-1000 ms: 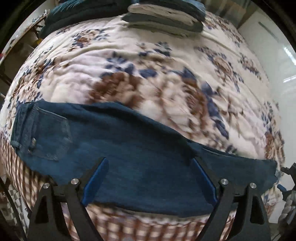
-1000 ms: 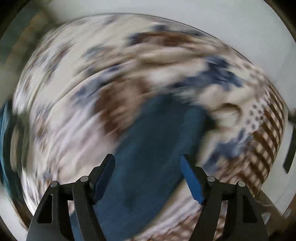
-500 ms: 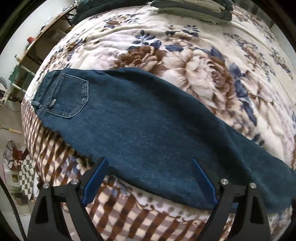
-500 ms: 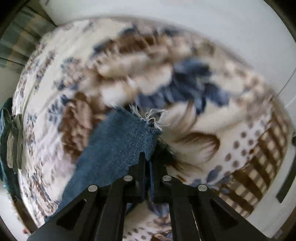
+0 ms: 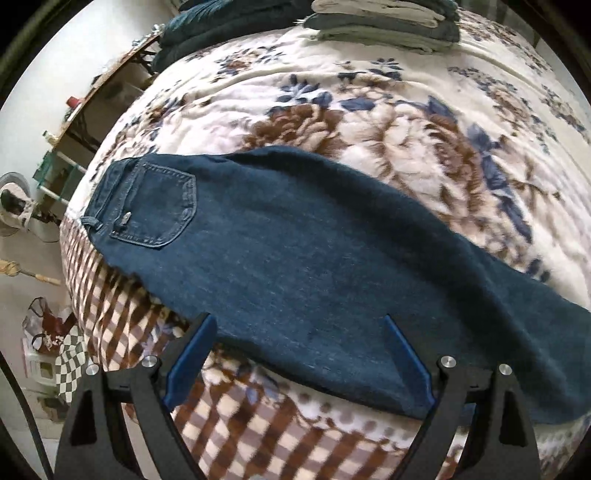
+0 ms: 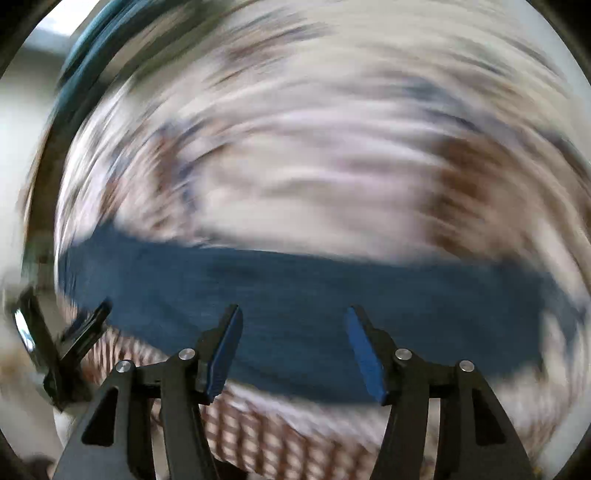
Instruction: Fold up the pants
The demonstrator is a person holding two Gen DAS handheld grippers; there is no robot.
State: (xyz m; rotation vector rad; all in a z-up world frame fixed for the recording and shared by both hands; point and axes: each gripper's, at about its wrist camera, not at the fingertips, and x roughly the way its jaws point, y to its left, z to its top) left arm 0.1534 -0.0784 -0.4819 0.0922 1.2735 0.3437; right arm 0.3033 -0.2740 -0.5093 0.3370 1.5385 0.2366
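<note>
Dark blue jeans [image 5: 306, 258] lie flat along the near edge of a floral blanket [image 5: 388, 110], folded lengthwise with the waistband and back pocket [image 5: 159, 206] at the left and the legs running off to the right. My left gripper [image 5: 297, 332] hovers over the thigh part, jaws wide apart, nothing between the pads. In the blurred right wrist view the jeans [image 6: 295, 306] stretch across the frame; my right gripper [image 6: 293, 325] is above them with its jaws opening and nothing pinched. The other gripper [image 6: 74, 332] shows at the left edge there.
Folded garments [image 5: 384, 18] are stacked at the far side of the bed, a dark pile [image 5: 221, 26] beside them. The bed's checked edge [image 5: 236, 417] drops off just below my left gripper. A shelf [image 5: 85, 103] and floor clutter [image 5: 51, 343] stand at the left.
My right gripper shut at the frayed hem, then let go and swung back over the jeans with jaws apart. The left gripper tilted down over the jeans and then held still.
</note>
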